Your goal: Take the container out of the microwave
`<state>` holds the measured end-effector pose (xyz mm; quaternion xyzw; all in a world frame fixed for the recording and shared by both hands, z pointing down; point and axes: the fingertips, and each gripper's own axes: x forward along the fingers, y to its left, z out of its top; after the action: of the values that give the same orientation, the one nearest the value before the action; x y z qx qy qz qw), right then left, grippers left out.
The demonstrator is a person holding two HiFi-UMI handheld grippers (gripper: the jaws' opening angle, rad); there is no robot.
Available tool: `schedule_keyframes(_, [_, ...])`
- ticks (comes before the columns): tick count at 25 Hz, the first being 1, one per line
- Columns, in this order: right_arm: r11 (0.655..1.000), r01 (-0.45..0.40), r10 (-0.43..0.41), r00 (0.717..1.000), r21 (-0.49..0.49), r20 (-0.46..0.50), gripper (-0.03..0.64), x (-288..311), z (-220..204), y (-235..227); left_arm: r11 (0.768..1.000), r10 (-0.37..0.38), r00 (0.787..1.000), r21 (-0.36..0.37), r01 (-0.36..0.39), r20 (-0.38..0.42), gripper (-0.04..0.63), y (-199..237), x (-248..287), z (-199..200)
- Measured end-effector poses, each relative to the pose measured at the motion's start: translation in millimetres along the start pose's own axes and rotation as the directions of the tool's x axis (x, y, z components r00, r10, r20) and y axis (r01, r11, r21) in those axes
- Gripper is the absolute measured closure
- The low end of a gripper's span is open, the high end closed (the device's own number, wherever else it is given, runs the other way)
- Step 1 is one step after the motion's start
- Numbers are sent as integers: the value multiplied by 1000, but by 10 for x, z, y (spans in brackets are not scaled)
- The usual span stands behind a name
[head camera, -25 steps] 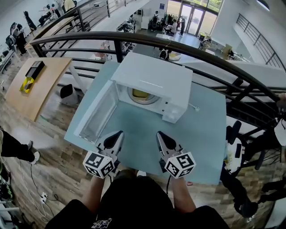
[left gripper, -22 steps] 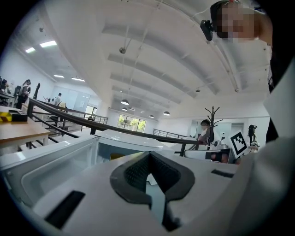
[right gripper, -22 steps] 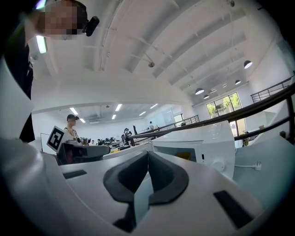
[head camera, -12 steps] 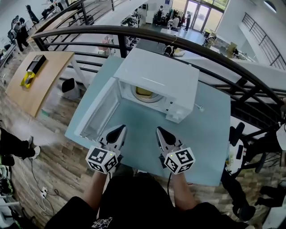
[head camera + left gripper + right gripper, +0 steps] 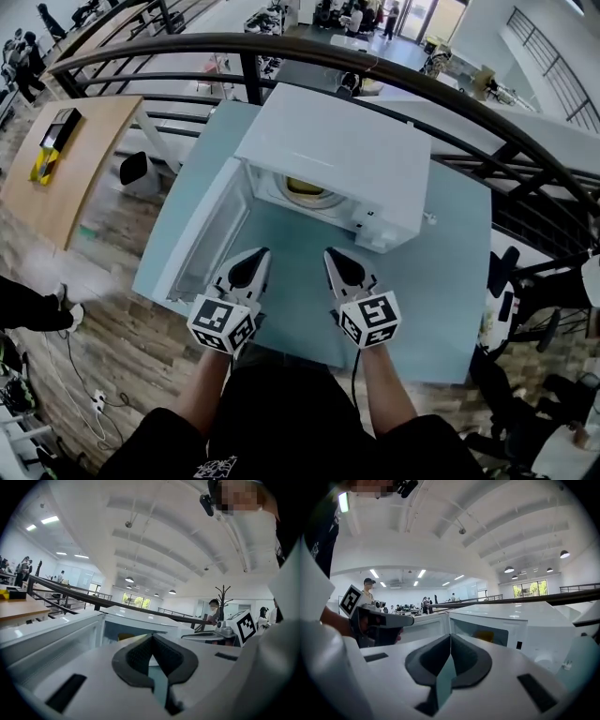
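Note:
A white microwave stands on the light blue table with its door swung open to the left. Inside, a yellow container rests on the round turntable; it also shows as a yellow patch in the cavity in the right gripper view. My left gripper and right gripper hover side by side over the table, a little in front of the microwave opening. Both are shut with nothing between their jaws. The left gripper view shows its jaws meeting at the tips.
A dark curved railing runs behind the table. Beyond it lies a lower floor with desks and people. A wooden table sits far left. Wood flooring surrounds the table's near edge.
Both grippers have crept forward toward the microwave opening. The head view has shifted closer, so the microwave sits lower and larger in the frame.

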<state>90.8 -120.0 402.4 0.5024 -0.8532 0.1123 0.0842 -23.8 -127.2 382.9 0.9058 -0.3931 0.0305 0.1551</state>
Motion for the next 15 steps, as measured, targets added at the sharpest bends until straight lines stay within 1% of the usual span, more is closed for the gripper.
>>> schedule_keyframes(8, [998,48,-51,997,-49,-64,609,408,-163,-158,1000,-19,999,-16,19,-39,588,290,326,-106])
schedule_keyframes(15, [992,65,-77,990,-104,-115,609,686,-284,-285,999,-32,998,-32,31,-58,588,438,579,-205])
